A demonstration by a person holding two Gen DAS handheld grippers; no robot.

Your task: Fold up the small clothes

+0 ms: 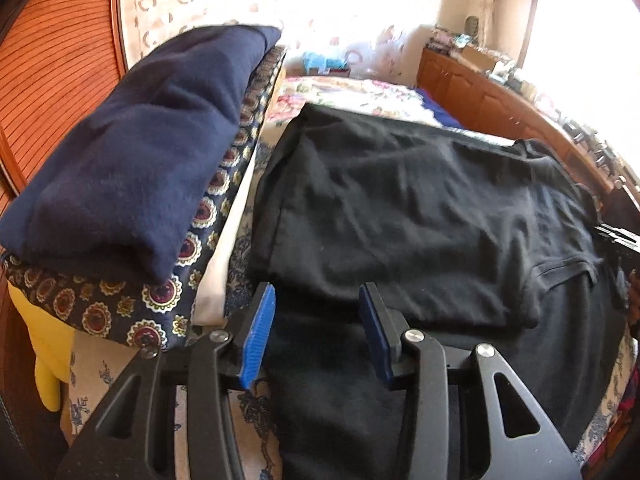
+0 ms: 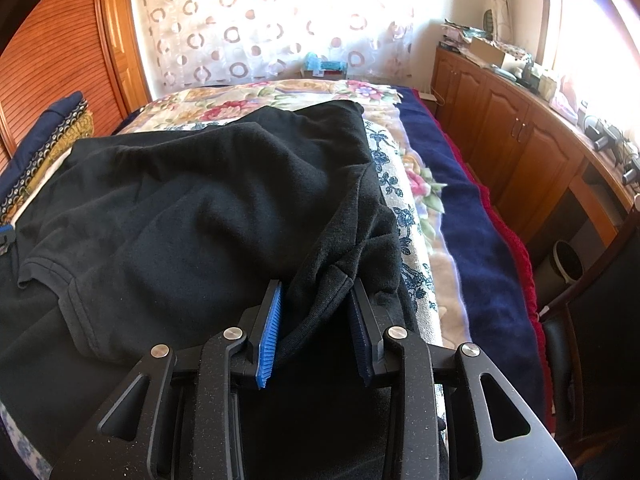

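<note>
Right gripper (image 2: pixel 316 320) clamps the shirt (image 2: pixel 192 208) hem — probably a sleeve; left gripper (image 1: pixel 316 320) hovers apart, empty. Carry the fold across flat — smooth wrinkles.

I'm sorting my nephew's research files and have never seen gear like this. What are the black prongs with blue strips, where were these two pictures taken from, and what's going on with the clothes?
The prongs are hand-held grippers, one in each of a person's hands; no robot is involved. Each carries a wide-angle camera looking forward along its two fingers, so one picture comes from the left gripper and one from the right gripper. A black garment lies spread on a bed with a floral cover. The right gripper has a bunched fold of that garment between its blue pads. The left gripper is open over the garment and holds nothing. Beside it sits a stack of folded clothes, navy on top.
</note>
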